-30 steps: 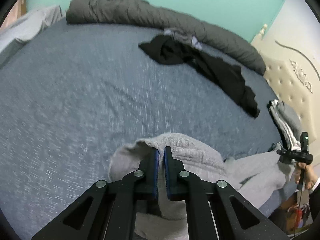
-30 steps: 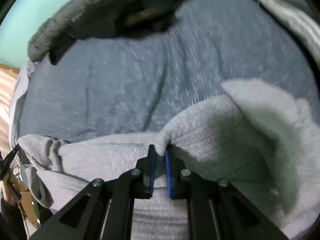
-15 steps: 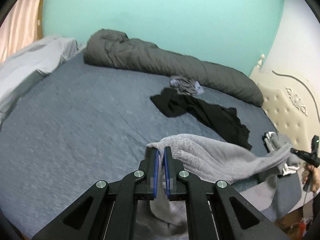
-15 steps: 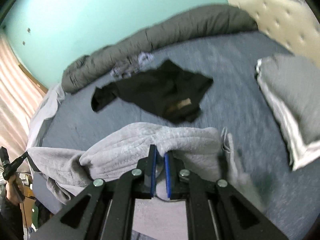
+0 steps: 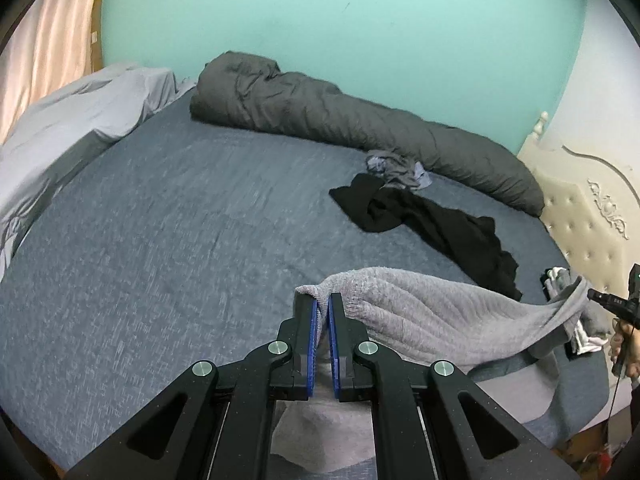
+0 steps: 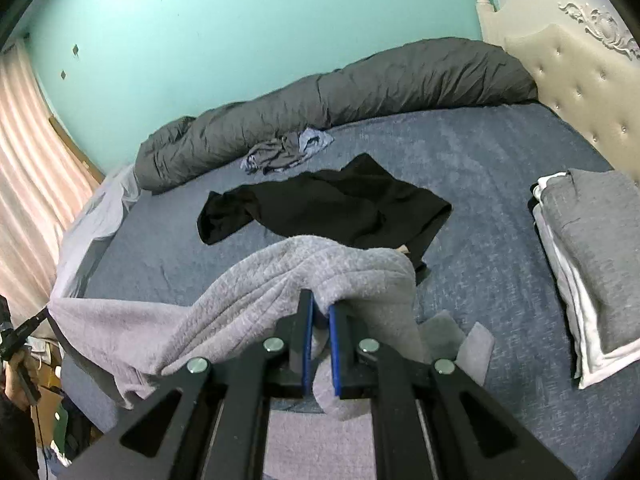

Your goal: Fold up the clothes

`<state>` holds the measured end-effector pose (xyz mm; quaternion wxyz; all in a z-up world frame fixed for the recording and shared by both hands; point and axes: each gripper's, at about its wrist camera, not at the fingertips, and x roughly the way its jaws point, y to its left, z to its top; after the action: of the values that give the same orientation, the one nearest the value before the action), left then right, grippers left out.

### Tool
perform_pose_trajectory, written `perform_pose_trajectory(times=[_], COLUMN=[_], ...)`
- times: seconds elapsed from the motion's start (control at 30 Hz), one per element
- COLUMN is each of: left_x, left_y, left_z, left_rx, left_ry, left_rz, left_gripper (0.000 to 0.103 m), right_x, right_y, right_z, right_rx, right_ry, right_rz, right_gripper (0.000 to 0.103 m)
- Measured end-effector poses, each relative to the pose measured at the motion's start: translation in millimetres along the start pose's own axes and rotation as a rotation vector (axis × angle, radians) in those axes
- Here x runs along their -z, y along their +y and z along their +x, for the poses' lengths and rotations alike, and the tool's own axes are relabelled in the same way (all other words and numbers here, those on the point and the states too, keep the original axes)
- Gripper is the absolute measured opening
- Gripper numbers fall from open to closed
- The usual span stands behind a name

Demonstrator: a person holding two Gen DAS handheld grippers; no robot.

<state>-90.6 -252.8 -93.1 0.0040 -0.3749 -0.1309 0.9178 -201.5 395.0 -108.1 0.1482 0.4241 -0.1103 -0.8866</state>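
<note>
Over the near edge of the bed (image 5: 160, 248), I now have the grey fleece garment (image 5: 432, 312) hoisted clear of the mattress. A second ago it lay bunched low against the blue sheet; since then both my claws have come up and tipped to take in the far wall, and the cloth hangs between them as a sagging span.

My left claw (image 5: 323, 304) is pressed together on one bunched corner, with fabric wedged between its blue pads. My right claw (image 6: 320, 314) is likewise pinching a thick fold of the same garment (image 6: 256, 300), which drapes over its tips and trails off to the left of that view. The grips look unchanged from a second ago.

I read this as the shake-out before the first fold: the piece is aloft but not yet flat, and it needs spreading on the open stretch of sheet on the left side of the bed.

Farther off, a black garment (image 6: 344, 204) lies crumpled and unfolded mid-bed, with a small blue-grey bundle (image 6: 284, 150) beyond it against the rolled dark duvet (image 6: 360, 84). A folded stack (image 6: 592, 248) sits on the right near the headboard (image 6: 584, 68), so part of the pile appears done.
</note>
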Motion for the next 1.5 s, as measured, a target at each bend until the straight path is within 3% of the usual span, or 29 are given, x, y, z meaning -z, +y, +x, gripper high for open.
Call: perform_pose_trajectory(times=[0.3,0.63,0.77,0.93,1.5], left_x=[-13,-57,-45,-24,-19], left_y=[14,21,26,37,33], left_z=[40,16,30,48,60], left_rx=[-0.016,-0.006,-0.014,-0.015,-0.014], left_ry=[0.006,-0.083,-0.017,0.037,0.055], left_rz=[-0.029,-0.034,-0.024,-0.052,-0.040], left_gripper=[0.006,0.006,0.006,0.006,0.006], right_x=[-2,-53,-60,-38,-20], right_y=[-5,26,32,28,15], right_z=[36,27,25,41,55], right_rx=[0.019,-0.009,-0.007,0.012,0.023], right_ry=[0.035,-0.098,-0.110,-0.040,-0.001], right_rz=[0.003,-0.047,-0.057,-0.071,-0.057], right_gripper=[0.007,0.007,0.007,0.007,0.007])
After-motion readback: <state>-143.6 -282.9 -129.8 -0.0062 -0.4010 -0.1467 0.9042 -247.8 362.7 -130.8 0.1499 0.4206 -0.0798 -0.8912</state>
